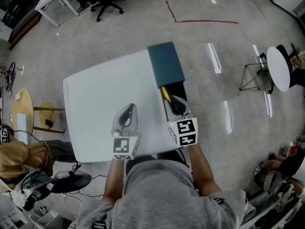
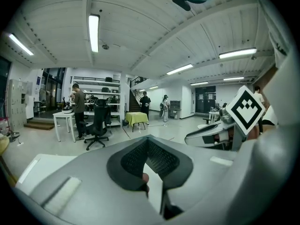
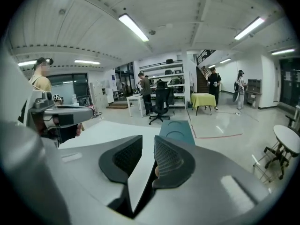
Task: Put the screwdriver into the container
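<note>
A yellow-handled screwdriver [image 1: 165,93] lies inside the open black part of a long container [image 1: 177,90], next to its left wall. A teal lid [image 1: 166,63] covers the container's far half, and in the right gripper view it shows just ahead as the teal lid [image 3: 177,131]. My right gripper [image 1: 177,105] hovers over the open black part, right of the screwdriver. Its jaws [image 3: 148,146] stand apart with nothing between them. My left gripper [image 1: 127,113] hangs over the bare white table [image 1: 95,104], its fingertips [image 2: 147,140] meeting and holding nothing.
The white table's near edge runs just in front of the person's body. Around it on the grey floor are an office chair [image 1: 108,4], a wooden stool [image 1: 21,111], a round white side table [image 1: 279,68] and a seated person [image 1: 19,154] at the left.
</note>
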Available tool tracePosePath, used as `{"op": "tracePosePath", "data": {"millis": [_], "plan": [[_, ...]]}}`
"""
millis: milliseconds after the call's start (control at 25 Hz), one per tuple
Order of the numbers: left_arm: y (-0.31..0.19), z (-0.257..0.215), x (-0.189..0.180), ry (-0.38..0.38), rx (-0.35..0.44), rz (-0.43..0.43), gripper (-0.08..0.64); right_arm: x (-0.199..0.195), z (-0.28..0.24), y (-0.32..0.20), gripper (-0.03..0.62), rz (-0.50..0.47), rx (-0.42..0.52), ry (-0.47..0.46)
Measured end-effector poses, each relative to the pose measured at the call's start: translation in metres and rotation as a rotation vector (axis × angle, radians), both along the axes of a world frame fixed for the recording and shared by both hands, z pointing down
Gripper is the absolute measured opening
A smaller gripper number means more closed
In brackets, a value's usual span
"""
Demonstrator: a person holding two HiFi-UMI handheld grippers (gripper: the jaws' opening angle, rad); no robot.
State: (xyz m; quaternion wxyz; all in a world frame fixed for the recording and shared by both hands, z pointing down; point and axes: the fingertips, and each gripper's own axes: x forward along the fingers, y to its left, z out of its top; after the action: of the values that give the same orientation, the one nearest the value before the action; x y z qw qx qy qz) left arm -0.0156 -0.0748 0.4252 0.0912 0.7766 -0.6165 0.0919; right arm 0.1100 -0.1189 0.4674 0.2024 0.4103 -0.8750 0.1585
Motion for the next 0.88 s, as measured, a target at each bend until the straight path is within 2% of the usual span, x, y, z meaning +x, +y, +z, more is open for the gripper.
{"op": "tracePosePath", "data": {"millis": [200,440,680,880], "plan": [[0.016,-0.019,-0.001,-0.004,0.035,-0.014,0.012,-0.007,-0.038,0.019,0.069,-0.025,0.100,-0.051],[0.034,-0.032,-0.004,0.000,0.069,-0.037,0.012,-0.016,-0.059,0.044,0.043,-0.061,0.166,-0.086],[0.046,-0.035,-0.004,0.007,0.080,-0.048,0.012,-0.023,-0.058,0.064,0.021,-0.090,0.164,-0.091],[0.057,-0.025,-0.006,0.012,0.055,-0.062,0.012,-0.027,-0.054,0.073,0.003,-0.101,0.158,-0.092]]}}
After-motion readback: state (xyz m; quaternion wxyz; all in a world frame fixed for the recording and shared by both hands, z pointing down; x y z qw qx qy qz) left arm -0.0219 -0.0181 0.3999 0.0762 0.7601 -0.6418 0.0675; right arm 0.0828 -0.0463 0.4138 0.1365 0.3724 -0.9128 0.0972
